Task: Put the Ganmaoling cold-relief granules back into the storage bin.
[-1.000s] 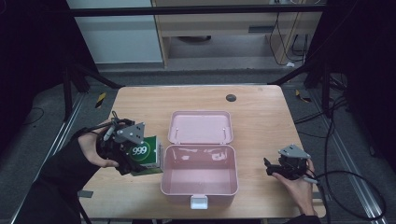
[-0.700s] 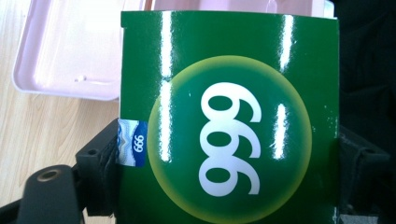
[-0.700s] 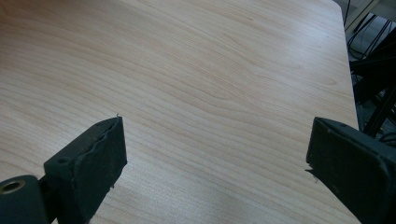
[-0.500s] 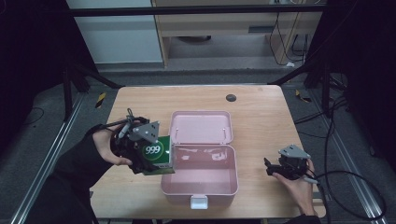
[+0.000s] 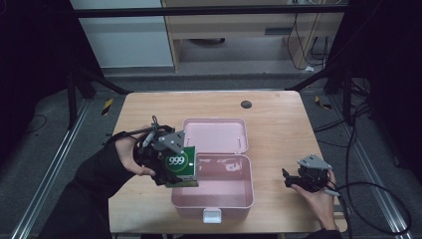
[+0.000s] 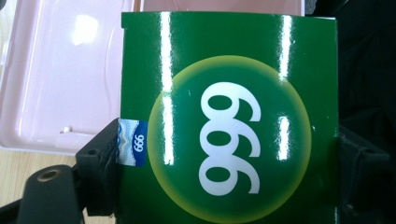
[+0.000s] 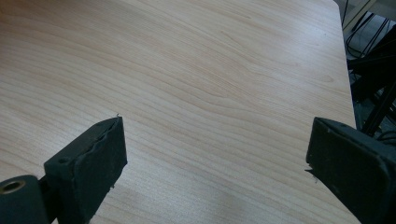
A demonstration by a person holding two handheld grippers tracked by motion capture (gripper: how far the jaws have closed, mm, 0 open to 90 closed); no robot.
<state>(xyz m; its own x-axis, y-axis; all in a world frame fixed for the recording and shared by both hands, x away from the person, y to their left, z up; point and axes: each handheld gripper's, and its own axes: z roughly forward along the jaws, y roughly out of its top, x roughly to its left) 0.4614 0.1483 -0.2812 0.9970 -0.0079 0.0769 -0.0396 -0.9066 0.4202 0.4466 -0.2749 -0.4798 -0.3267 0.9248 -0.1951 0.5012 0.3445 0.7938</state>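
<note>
Green box [image 5: 181,167] marked 999 sits clamped between our left gripper's [image 5: 166,162] jaws, held over the left rim of the open pink case [image 5: 234,199]. From the high view we cannot see the pads themselves; the box and the grey plate cover them. The left gripper view brings them close: a black pad presses each side of the box [image 6: 229,116], whose lower edge is cut off, and the pink lid [image 6: 60,79] lies behind. We see nothing inside the case's tray. Our right gripper [image 5: 298,180] rests near the table's [image 5: 278,114] right edge, and the right gripper view shows its jaws spread wide over bare wood [image 7: 201,79], holding nothing.
</note>
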